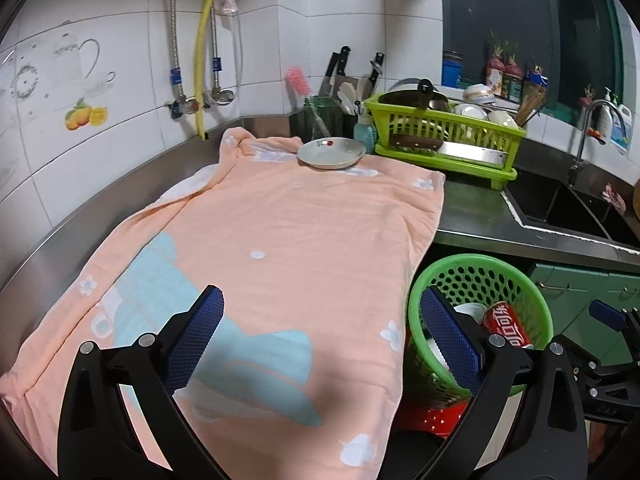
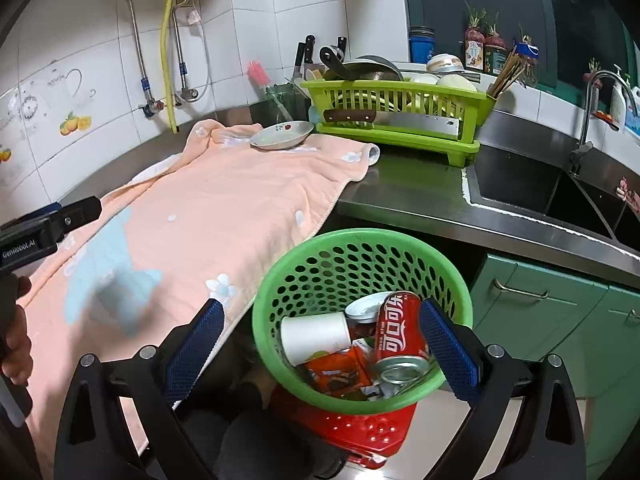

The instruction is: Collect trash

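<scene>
Two grippers, both wide open and empty. Your right gripper [image 2: 320, 344] is nearer the green waste basket [image 2: 448, 256]; its red cola can [image 2: 398, 334], long axis twelve-to-six, lies at one o'clock.

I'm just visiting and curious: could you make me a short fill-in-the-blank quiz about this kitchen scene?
1. The red cola can lies inside the green ____.
2. The small plate rests on the peach-coloured ____.
3. A cleaver lies along the front of the green dish ____.

Missing words: basket; towel; rack
</scene>
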Demonstrator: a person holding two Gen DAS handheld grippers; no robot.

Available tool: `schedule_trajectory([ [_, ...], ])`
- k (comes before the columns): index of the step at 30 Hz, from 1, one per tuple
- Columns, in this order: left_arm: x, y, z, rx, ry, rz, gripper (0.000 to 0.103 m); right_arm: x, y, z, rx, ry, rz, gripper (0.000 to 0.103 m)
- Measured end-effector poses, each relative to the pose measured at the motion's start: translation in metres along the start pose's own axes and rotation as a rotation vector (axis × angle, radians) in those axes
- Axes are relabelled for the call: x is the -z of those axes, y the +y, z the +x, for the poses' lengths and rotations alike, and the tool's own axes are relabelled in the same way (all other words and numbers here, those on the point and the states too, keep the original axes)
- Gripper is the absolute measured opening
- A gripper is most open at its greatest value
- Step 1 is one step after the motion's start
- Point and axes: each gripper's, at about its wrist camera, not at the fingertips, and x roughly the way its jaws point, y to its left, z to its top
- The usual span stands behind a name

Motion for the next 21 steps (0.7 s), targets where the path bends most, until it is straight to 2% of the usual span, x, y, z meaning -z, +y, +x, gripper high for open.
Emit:
schedule_trajectory([
  [7, 0.007, 0.01, -0.009, -0.041, -0.013, -0.015, 0.097, -0.001, 0.007, -0.005, 0.011, -0.011, -0.001, 0.094],
  [21, 0.008, 0.023, -0.018, -0.062, -0.032, -0.038, 0.098, -0.005, 0.021, -0.011, 0.017, -0.031, -0.024, 0.095],
])
